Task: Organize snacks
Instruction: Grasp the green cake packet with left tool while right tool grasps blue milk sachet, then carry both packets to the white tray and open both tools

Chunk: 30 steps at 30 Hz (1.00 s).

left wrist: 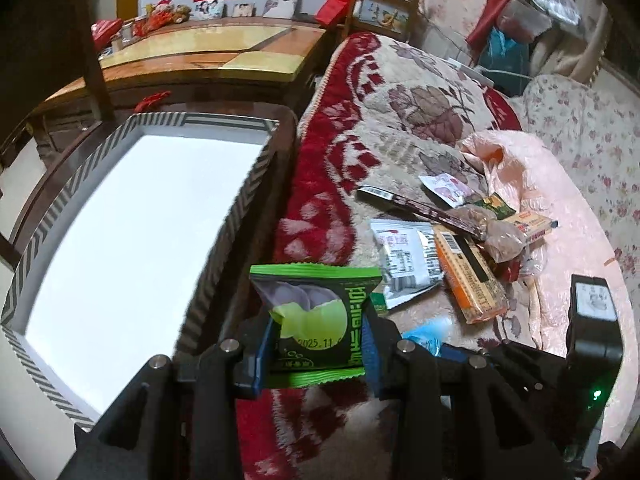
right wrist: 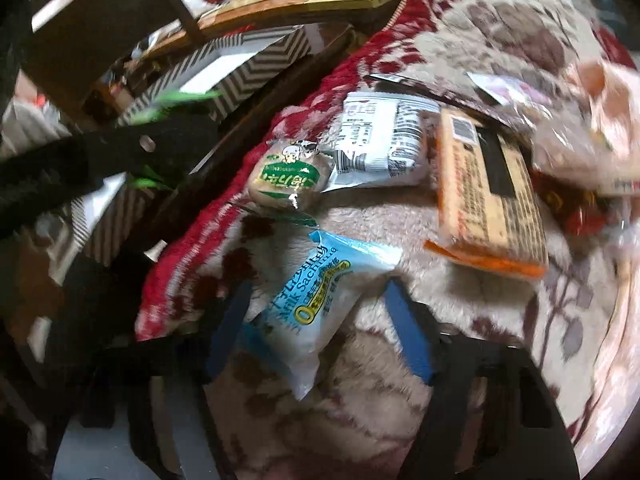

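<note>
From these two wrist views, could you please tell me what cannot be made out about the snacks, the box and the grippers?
- Left wrist view: the green packet hides its lower edge behind the left gripper.
- Left wrist view: the box interior is glared white.
- Right wrist view: whether the right gripper pads press the blue packet; motion blur.
- Right wrist view: small print on the orange pack; blurred.

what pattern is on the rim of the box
Grey-and-white chevron stripes on the box, clearest in the left wrist view.
</note>
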{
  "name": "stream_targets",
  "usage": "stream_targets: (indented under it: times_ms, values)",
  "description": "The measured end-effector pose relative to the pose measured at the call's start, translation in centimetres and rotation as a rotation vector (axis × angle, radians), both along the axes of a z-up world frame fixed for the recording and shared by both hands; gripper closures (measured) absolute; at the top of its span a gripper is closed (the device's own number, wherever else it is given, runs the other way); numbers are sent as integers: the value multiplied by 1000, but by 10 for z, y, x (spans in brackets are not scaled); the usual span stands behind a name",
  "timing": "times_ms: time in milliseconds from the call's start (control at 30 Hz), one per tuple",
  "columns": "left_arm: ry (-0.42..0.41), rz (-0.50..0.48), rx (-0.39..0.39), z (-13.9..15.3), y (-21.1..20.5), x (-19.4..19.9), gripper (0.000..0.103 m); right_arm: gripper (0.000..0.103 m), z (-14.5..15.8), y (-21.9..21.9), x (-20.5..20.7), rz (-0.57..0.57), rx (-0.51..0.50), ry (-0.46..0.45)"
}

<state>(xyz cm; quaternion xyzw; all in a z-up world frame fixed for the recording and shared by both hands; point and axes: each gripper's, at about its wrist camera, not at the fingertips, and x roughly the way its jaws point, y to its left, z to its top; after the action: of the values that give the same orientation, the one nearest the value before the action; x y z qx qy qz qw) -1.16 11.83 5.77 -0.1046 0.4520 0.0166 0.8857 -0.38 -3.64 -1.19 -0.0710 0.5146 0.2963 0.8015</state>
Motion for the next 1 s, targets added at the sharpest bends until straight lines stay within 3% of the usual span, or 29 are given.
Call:
stream_targets:
  times_ms: [33, 100, 167, 500, 1000]
  values:
    - [-2, 7, 3, 1, 3, -1, 64, 63, -1, -1, 0, 10, -15, -12]
    - [-2, 18, 3, 1, 7, -3, 64, 74, 0, -10, 2, 5, -15, -16]
    - [-3, 25, 6, 1, 9, -6, 64, 74, 0, -19, 6, 3, 16, 15]
    - [-29, 49, 29, 13, 19, -12, 64, 74, 28, -17, -2, 53, 42, -23]
    - [-33, 139, 56, 23, 61, -20, 64, 74, 63, 40, 9, 146, 67, -71]
